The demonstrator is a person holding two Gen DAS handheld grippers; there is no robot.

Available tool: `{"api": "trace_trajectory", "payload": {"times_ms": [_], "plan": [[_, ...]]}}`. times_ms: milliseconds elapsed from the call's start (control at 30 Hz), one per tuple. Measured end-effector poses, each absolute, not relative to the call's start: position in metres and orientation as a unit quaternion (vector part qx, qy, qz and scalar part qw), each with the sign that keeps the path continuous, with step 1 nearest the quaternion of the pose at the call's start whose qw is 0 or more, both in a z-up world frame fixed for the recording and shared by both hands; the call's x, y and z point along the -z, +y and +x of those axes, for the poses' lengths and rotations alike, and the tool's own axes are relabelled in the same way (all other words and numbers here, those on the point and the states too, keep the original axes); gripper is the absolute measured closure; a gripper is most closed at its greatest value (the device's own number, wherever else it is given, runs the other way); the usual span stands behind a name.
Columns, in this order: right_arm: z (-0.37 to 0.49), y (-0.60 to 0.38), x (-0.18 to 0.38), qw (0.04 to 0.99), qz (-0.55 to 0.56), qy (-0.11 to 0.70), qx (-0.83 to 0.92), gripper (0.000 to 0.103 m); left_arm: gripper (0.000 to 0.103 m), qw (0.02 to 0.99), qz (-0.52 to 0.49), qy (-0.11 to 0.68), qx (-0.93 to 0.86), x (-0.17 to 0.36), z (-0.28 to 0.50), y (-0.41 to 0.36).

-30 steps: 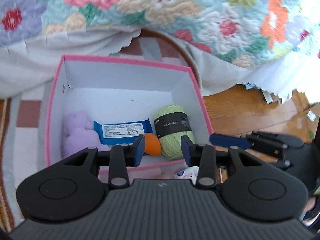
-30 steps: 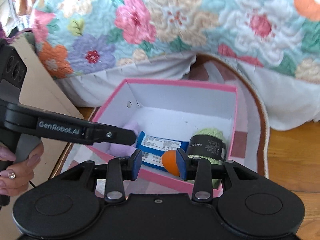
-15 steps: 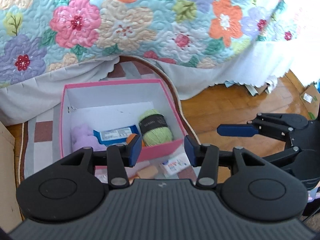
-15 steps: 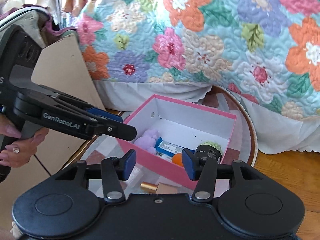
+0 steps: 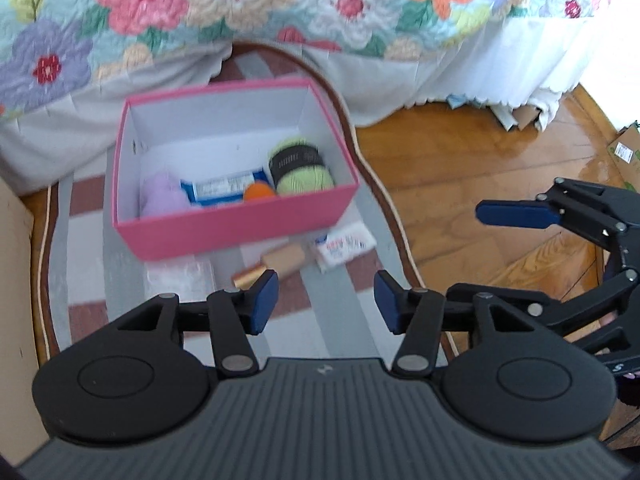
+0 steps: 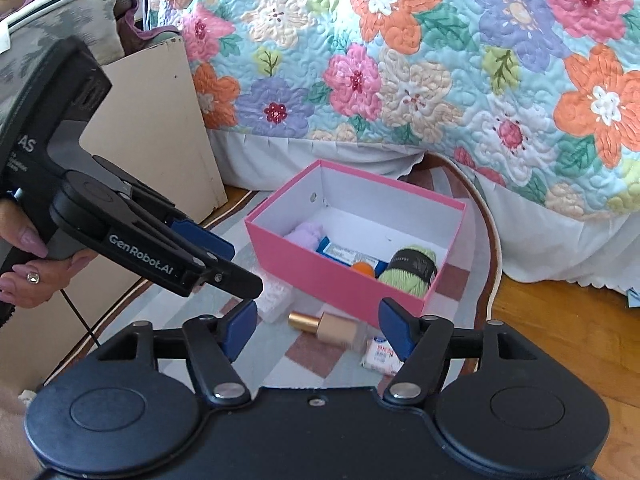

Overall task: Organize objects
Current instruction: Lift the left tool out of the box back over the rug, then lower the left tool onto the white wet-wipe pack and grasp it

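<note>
A pink box [image 5: 224, 232] [image 6: 320, 276] sits on a striped rug and holds a green yarn ball [image 5: 304, 174] [image 6: 408, 270], an orange ball [image 5: 259, 191] [image 6: 363, 269], a blue packet [image 5: 224, 190] [image 6: 340, 254] and a lilac soft thing [image 5: 162, 196] [image 6: 304, 234]. In front of the box lie a gold-capped bottle [image 5: 276, 264] [image 6: 326, 326], a small white packet [image 5: 344, 246] [image 6: 380, 356] and a clear bag [image 5: 180, 280] [image 6: 274, 296]. My left gripper [image 5: 325, 306] and my right gripper [image 6: 320, 330] hover above the rug; the jaws of both are opening, with nothing between them.
A bed with a floral quilt [image 5: 280, 4] [image 6: 440, 72] stands behind the box. A beige board [image 6: 160, 132] leans at the left. Wood floor [image 5: 460, 168] lies to the right of the rug. A person's hand [image 6: 28, 276] holds the left gripper's handle.
Both grippers have pulled back and up from the box, which now looks smaller. Both pairs of jaws have widened. The items on the rug in front of the box have come into view.
</note>
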State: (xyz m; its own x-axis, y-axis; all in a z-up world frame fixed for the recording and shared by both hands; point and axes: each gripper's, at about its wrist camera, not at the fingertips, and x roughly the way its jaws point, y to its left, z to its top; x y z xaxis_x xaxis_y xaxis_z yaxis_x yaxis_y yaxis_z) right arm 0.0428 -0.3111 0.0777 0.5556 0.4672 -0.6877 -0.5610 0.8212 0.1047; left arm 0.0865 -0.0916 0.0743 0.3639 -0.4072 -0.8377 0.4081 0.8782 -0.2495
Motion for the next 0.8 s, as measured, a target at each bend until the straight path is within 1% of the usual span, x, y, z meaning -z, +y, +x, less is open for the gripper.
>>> {"api": "trace_trajectory", "payload": {"times_ms": [133, 267, 300, 333, 500, 600, 667, 800], "plan": [[0.035, -0.315, -0.069, 0.876, -0.07, 0.375, -0.294, 0.03, 0.05, 0.813, 0.0, 0.526, 0.25, -0.061, 0.082, -0.097], [0.033, -0.32, -0.052, 0.872, -0.068, 0.386, -0.293, 0.025, 0.049, 0.8, -0.005, 0.546, 0.247, -0.044, 0.087, -0.102], [0.035, -0.32, -0.046, 0.868, -0.068, 0.39, -0.299, 0.024, 0.048, 0.8, -0.004, 0.547, 0.245, -0.04, 0.087, -0.103], [0.037, -0.321, -0.038, 0.863, -0.067, 0.394, -0.31, 0.024, 0.044, 0.802, 0.001, 0.547, 0.239, -0.035, 0.088, -0.104], [0.056, -0.327, 0.004, 0.851, -0.052, 0.422, -0.31, 0.023, 0.04, 0.799, 0.015, 0.559, 0.22, -0.014, 0.096, -0.107], [0.065, -0.329, 0.024, 0.849, -0.051, 0.427, -0.307, 0.02, 0.035, 0.799, 0.002, 0.56, 0.219, -0.005, 0.101, -0.108], [0.069, -0.324, 0.037, 0.839, -0.072, 0.441, -0.312, 0.02, 0.031, 0.798, -0.008, 0.56, 0.221, 0.002, 0.104, -0.11], [0.08, -0.315, 0.06, 0.832, -0.101, 0.454, -0.302, 0.019, 0.028, 0.795, -0.026, 0.563, 0.223, 0.02, 0.108, -0.114]]}}
